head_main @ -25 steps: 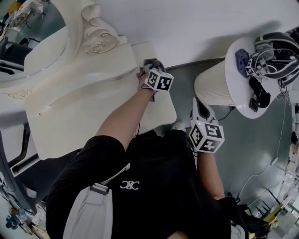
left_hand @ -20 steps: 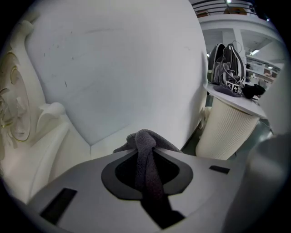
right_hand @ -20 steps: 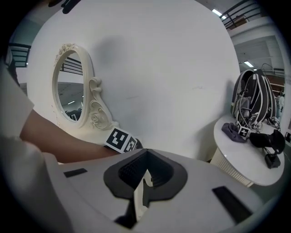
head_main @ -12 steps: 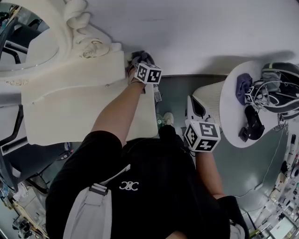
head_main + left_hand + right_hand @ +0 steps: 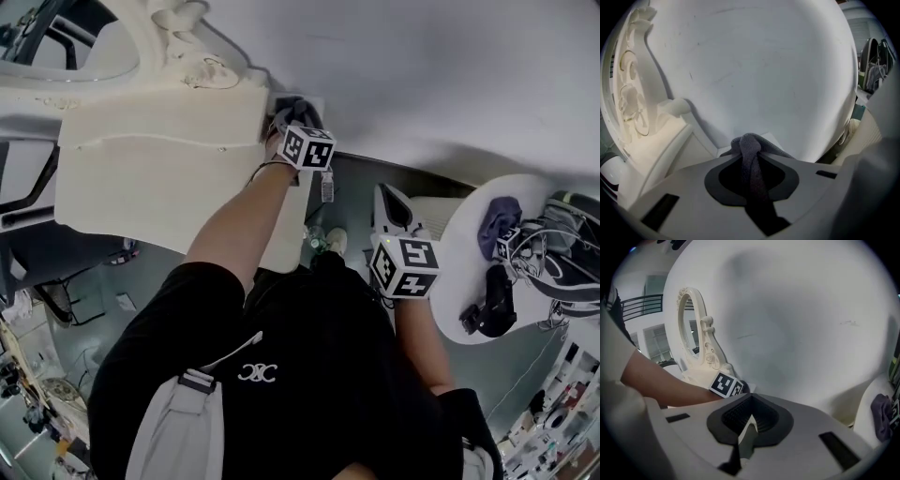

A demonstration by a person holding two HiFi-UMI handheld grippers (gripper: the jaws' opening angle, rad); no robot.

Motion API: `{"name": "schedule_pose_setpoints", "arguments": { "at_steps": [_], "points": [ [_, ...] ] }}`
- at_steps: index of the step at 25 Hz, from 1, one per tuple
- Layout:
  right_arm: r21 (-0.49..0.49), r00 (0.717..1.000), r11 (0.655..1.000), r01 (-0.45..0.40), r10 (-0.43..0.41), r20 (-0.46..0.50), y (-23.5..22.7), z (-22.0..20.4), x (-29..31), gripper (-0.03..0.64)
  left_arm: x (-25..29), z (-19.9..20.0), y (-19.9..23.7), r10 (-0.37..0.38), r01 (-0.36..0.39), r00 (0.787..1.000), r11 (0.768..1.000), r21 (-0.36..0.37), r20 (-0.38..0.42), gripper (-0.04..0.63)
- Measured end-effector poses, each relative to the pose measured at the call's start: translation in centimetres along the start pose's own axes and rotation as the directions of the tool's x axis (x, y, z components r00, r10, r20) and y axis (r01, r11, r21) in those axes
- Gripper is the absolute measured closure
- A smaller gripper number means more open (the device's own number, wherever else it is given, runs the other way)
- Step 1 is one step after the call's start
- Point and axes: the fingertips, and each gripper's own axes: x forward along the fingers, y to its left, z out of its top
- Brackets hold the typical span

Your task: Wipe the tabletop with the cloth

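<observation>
Mid-wipe I'd say: left gripper (image 5: 289, 120) is clamped on the cloth (image 5: 749, 145), at the tabletop's (image 5: 159, 178) far corner by the wall (image 5: 422, 66). Right gripper (image 5: 392, 204) hangs aside, jaws together, empty. Next move probably needs dragging it back across the rest of the top

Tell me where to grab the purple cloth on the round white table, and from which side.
Likely best: pinch the bunched-up middle of the purple cloth, coming down from above on the side where the round table is bare. It lies crumpled in a heap, so folds stand up to pinch; cables crowd its other side and a black object lies close by.
</observation>
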Motion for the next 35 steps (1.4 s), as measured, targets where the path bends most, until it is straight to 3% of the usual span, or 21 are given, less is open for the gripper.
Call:
{"name": "schedule_pose_setpoints", "arguments": {
  "at_steps": [8,20,28,35],
  "points": [
    [-0.070,0.989,0.987,-0.145,0.146,0.001,2.6,1.9,2.4,0.614,-5.0,-4.8,0.2,0.001,-0.001,1.000,1.000,0.010,0.004,0.535],
    [-0.143,0.944,0.934,-0.329,0.323,-0.062,11.0,0.3,3.8,0.614,-10.3,-10.9,3.0,-0.019,0.019,1.000,1.000,0.019,0.002,0.535],
    [-0.173,0.930,0.914,-0.367,0.357,-0.087,16.2,0.1,4.7,0.614,-10.8,-13.2,7.3,0.004,-0.004,1.000,1.000,-0.009,-0.008,0.534],
    [-0.195,0.935,0.915,-0.352,0.334,-0.122,23.0,-1.4,7.2,0.614,-10.6,-16.5,16.4,0.040,-0.041,0.999,0.998,-0.054,-0.024,0.534]
  ]
}}
